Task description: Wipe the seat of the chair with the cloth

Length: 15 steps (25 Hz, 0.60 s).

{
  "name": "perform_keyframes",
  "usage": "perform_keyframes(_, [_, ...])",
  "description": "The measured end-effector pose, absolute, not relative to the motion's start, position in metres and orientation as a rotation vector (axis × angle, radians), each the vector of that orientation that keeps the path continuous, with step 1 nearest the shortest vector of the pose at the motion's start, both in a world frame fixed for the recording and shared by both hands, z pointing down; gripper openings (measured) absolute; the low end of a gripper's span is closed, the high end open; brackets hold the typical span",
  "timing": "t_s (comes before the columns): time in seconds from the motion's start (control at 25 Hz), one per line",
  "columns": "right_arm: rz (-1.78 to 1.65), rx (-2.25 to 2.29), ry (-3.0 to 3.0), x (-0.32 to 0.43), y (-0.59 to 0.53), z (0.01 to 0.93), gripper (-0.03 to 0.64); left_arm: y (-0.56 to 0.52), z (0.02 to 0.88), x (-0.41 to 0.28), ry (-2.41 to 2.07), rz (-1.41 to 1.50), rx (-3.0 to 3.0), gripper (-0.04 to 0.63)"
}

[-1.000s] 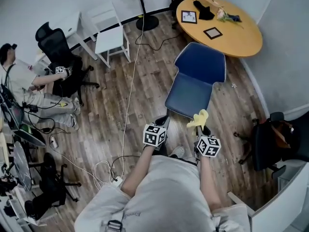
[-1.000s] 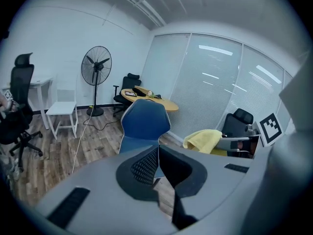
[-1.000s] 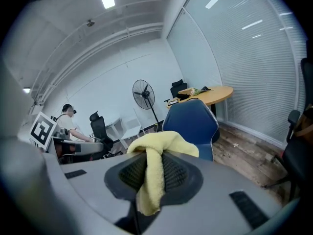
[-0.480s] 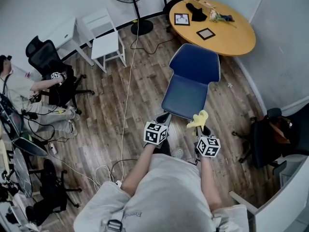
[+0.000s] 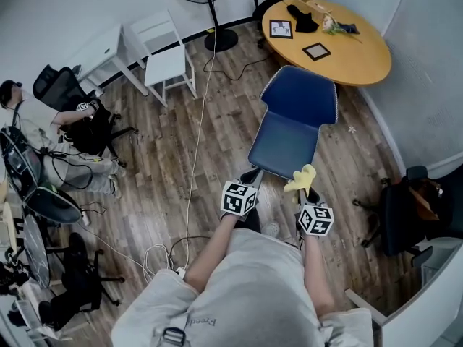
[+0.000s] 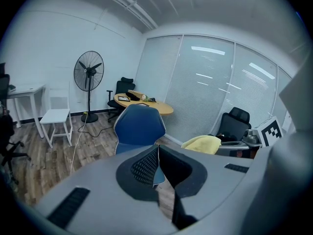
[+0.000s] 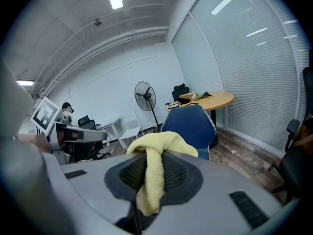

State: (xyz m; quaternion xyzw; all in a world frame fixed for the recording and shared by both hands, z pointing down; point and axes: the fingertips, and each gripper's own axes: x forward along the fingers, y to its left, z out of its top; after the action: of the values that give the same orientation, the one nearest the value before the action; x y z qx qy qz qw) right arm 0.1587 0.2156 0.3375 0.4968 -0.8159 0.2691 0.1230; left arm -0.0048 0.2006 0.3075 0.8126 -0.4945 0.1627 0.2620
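Note:
A blue chair (image 5: 293, 125) stands on the wood floor just ahead of me, its seat (image 5: 283, 147) bare and its back towards the round table. The chair (image 6: 139, 126) fills the middle of the left gripper view, and the chair (image 7: 190, 124) sits behind the cloth in the right gripper view. My right gripper (image 5: 307, 190) is shut on a yellow cloth (image 5: 301, 178), held at the seat's near right corner. That cloth (image 7: 154, 168) hangs bunched between the jaws. My left gripper (image 5: 248, 182) is shut with nothing in it, by the seat's near left corner.
A round wooden table (image 5: 329, 38) with picture frames stands behind the chair. A standing fan (image 5: 210, 9), a white chair (image 5: 166, 60) and a cable (image 5: 195, 157) lie to the left. A seated person (image 5: 43, 132) is at far left. A black office chair (image 5: 412, 208) stands at right.
Both grippers keep their places before the chair, the cloth still held. My head view has shifted slightly, so the chair sits a little further right and lower in frame.

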Motion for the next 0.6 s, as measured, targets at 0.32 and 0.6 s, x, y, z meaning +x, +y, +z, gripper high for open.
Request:
perform_keyframes(0.32, [0.781,1.453,-2.38,0.157,0.217,0.34,0.063,0.202,0.311,-0.009,-1.334,0.448,2.195,0.028])
perform_keyframes(0.6, [0.767,1.437,-2.391,0.154,0.217,0.336,0.063,0.201,0.308,-0.008,-1.337,0.449,2.197,0.028])
